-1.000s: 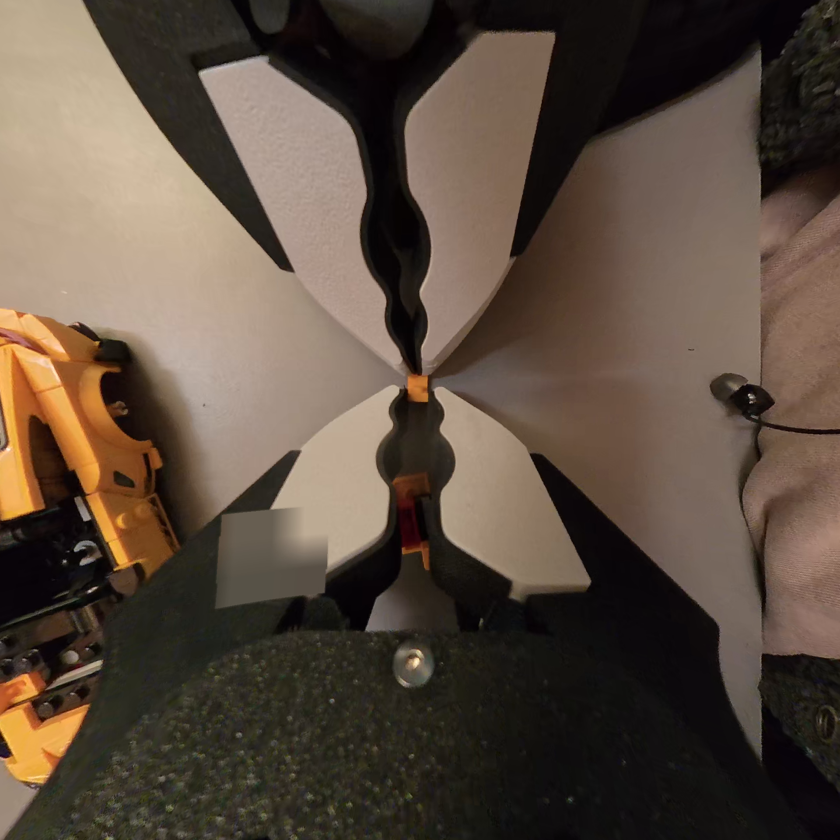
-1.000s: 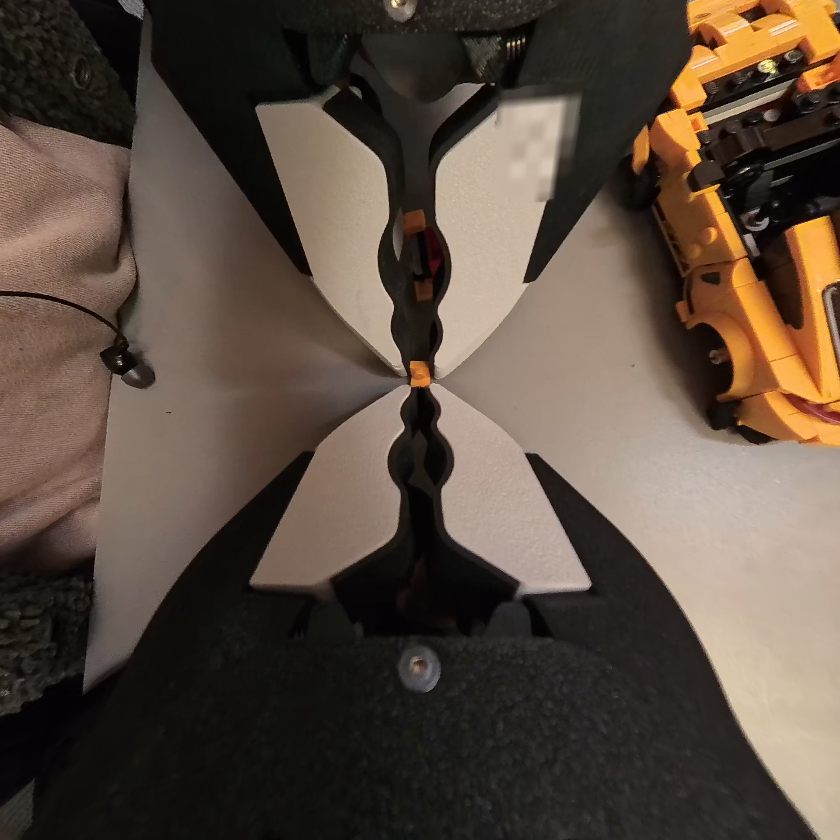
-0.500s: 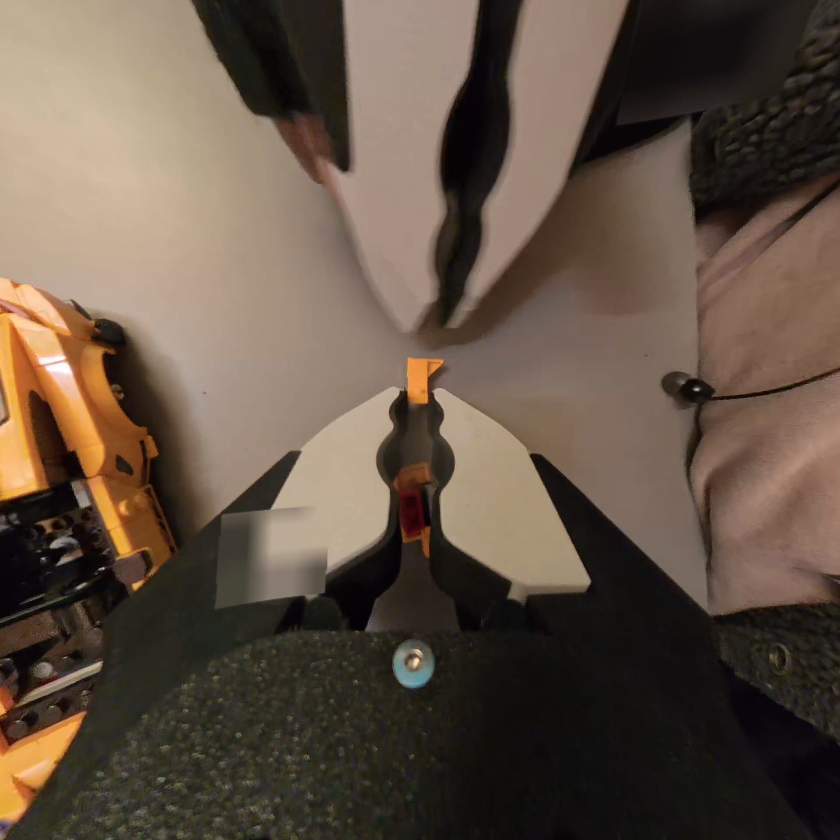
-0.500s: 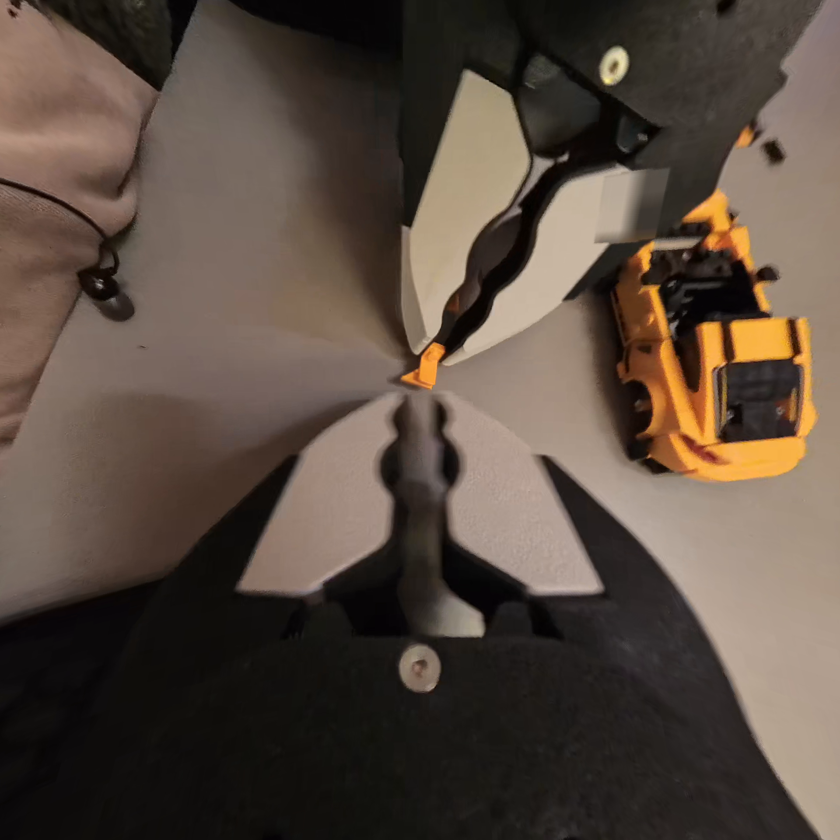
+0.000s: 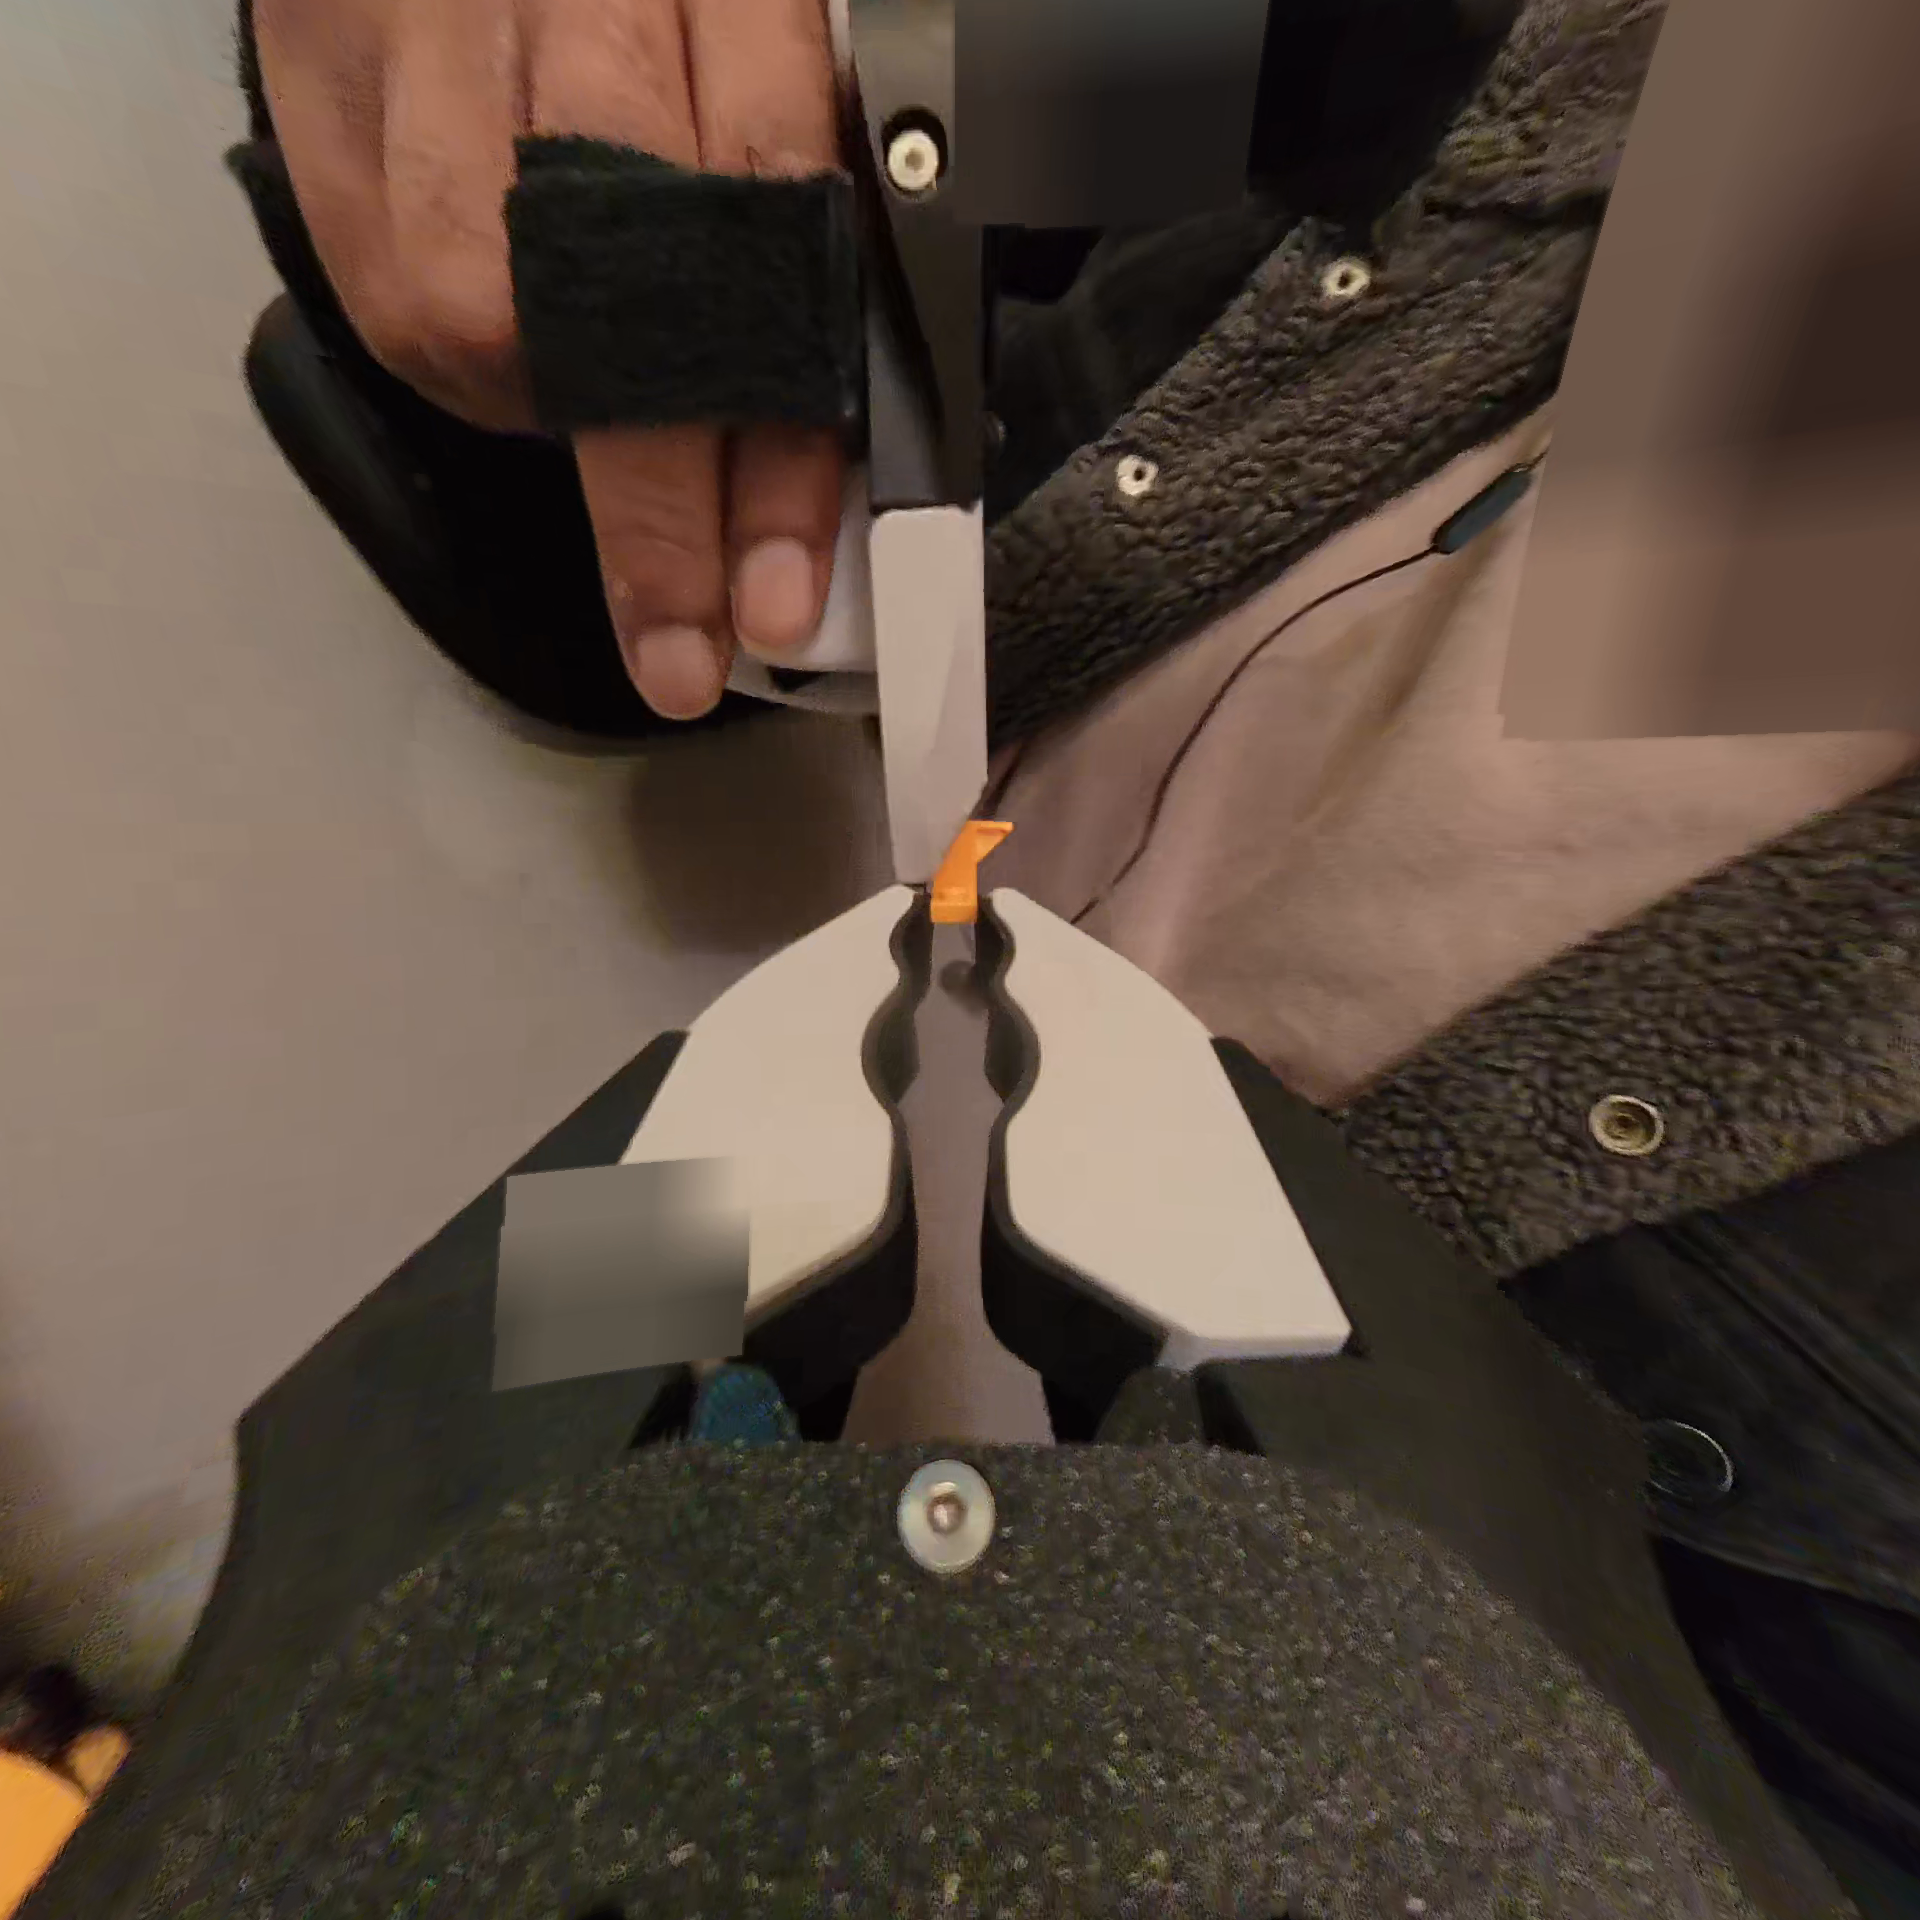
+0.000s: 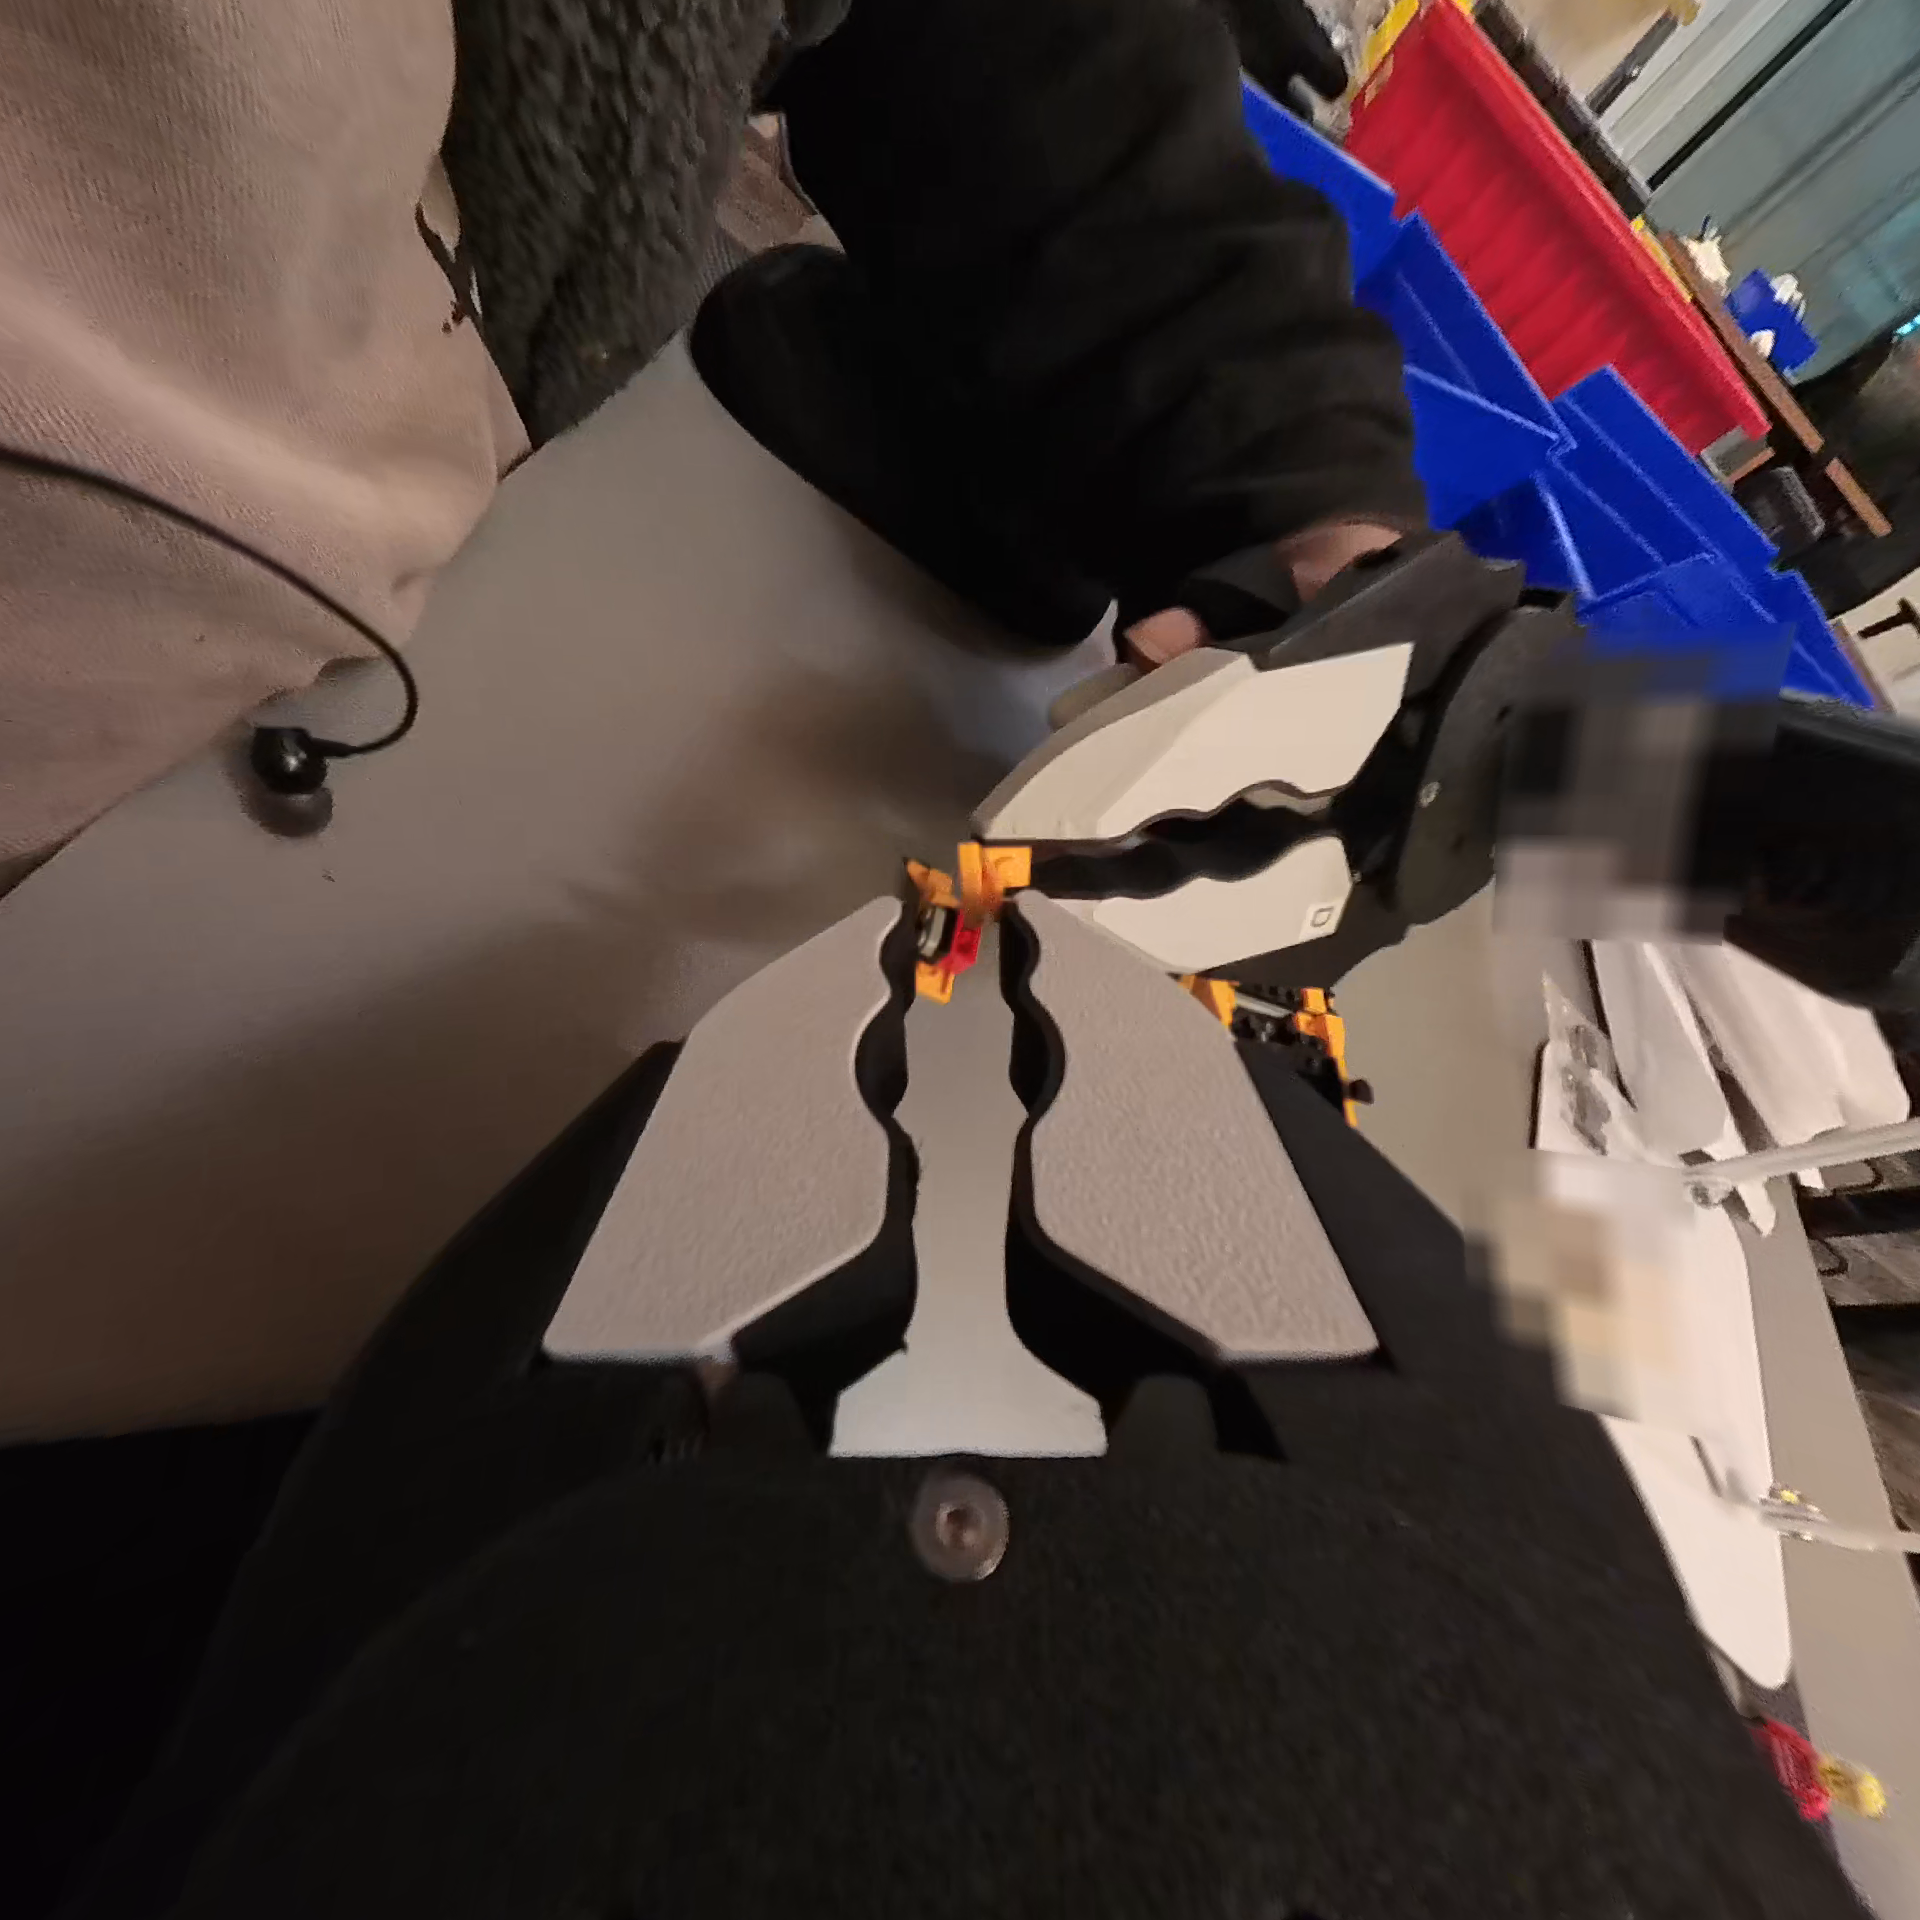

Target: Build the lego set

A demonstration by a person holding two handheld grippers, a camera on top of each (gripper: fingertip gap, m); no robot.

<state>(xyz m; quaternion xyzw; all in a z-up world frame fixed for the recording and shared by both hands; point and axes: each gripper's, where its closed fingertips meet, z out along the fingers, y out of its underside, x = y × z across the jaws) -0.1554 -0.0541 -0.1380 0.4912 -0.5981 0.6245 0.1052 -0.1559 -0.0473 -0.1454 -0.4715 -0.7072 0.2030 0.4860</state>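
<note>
My left gripper (image 5: 954, 902) is shut on a small orange angled piece (image 5: 964, 871) at its fingertips. My right gripper (image 6: 951, 920) is shut on a tiny orange, red and grey sub-assembly (image 6: 940, 940). The two grippers meet tip to tip above the grey table (image 6: 675, 644). In the right wrist view the left gripper (image 6: 1013, 873) comes in from the right, its orange piece (image 6: 992, 871) touching the sub-assembly. In the left wrist view the right gripper's finger (image 5: 930, 675) shows edge-on, held by a hand (image 5: 644, 312). The orange lego car (image 6: 1283, 1013) is mostly hidden behind the left gripper.
A person's beige hoodie (image 5: 1299, 831) and dark fleece jacket (image 5: 1299, 416) are close behind the grippers. Blue bins (image 6: 1538, 457) and a red bin (image 6: 1538, 208) stand at the back right. White sheets and clear bags (image 6: 1683, 1091) lie on the table's right side. Only a small space, under 4 cm, lies between the two pairs of fingers.
Both grippers have tilted up toward the person and met again. The orange-and-red piece that sat deep in my left jaws now shows at my right fingertips. The car has dropped almost out of view.
</note>
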